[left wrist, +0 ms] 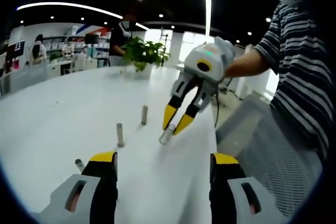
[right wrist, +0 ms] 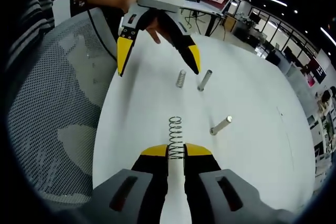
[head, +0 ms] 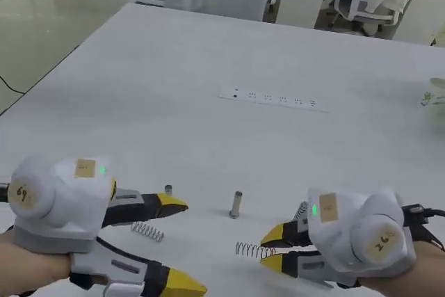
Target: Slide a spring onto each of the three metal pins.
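Presently on white table (head: 208, 53): 3 metal pins, 2 springs, 2 grippers. Left gripper (head: 177, 245): lower left of head view, jaws spread wide, nothing gripped, yellow tips just over the tabletop. Right gripper (head: 274, 247): lower right, jaws pressed in on one end of held spring (head: 250, 249); rest of coil sticks out past the tips, roughly level, pointing twd the left gripper. Loose spring (head: 147, 231): lying flat on table, btwn the left gripper's spread jaws as the head view has it, closer to the upper one. Pin 1 (head: 168, 190): upright, just beyond that upper jaw tip, near loose spring. Pin 2 (head: 236, 204): upright, btwn the two grippers. Pin 3 (head: 300, 210): partly hidden behind right gripper's body. Misc: power strip (head: 273, 98) mid-table, well apart from the work; mesh chair (right wrist: 52, 103) at table edge; potted plant (left wrist: 144, 53) at far end.
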Tool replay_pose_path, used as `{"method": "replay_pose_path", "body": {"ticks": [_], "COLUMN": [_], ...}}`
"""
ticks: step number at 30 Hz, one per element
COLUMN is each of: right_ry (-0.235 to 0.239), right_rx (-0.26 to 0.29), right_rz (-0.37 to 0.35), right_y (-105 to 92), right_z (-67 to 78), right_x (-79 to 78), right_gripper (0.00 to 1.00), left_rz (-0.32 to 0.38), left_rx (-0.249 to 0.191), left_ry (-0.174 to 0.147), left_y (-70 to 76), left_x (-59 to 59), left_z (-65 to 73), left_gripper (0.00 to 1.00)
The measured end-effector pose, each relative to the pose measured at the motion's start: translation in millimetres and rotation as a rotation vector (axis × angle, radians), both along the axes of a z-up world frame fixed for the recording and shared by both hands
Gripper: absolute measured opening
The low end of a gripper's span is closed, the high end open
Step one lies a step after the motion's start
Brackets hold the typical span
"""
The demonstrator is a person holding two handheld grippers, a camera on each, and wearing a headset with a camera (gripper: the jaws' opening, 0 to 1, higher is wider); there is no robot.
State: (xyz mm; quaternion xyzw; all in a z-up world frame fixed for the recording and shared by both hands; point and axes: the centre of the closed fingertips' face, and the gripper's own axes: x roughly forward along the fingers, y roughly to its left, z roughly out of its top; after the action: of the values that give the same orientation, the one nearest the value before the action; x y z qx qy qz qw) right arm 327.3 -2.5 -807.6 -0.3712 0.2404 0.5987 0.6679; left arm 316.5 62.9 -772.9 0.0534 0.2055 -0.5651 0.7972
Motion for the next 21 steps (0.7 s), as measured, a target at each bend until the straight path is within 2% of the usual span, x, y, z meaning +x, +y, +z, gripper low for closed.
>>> {"method": "replay_pose_path", "body": {"ticks": [2, 6, 10, 12, 17, 21], "right_ry": [-0.003, -0.004, -0.005, -0.003, -0.002, -0.002], "right_rx": [0.004, 0.014, 0.027, 0.035, 0.041, 0.054], "right_rz": [-0.001, 0.0, 0.006, 0.005, 0.013, 0.018], "right_y": [0.4, 2.1, 4.5, 5.8, 9.0, 12.5], "right_z": [1.3, 4.0, 7.5, 8.4, 8.7, 13.1], "right_x": [0.0, -0.7, -2.0, -2.6, -5.5, -6.4], "right_gripper": [0.07, 0.07, 0.07, 0.07, 0.07, 0.07], "left_rz": [-0.012, -0.045, -0.121, -0.127, -0.116, -0.138], "left_rx": [0.007, -0.008, 0.036, 0.036, -0.002, -0.012], "left_ry": [-0.002, 0.003, -0.002, -0.002, -0.003, 0.003], "left_y": [-2.7, -13.2, -22.1, -25.3, -36.1, -47.0], "left_x": [1.7, 2.3, -2.8, -1.2, 10.0, 9.6], "left_z": [-1.1, 0.4, -4.4, -3.6, -0.3, -4.2], "left_gripper": [0.65, 0.61, 0.57, 0.54, 0.45, 0.37]}}
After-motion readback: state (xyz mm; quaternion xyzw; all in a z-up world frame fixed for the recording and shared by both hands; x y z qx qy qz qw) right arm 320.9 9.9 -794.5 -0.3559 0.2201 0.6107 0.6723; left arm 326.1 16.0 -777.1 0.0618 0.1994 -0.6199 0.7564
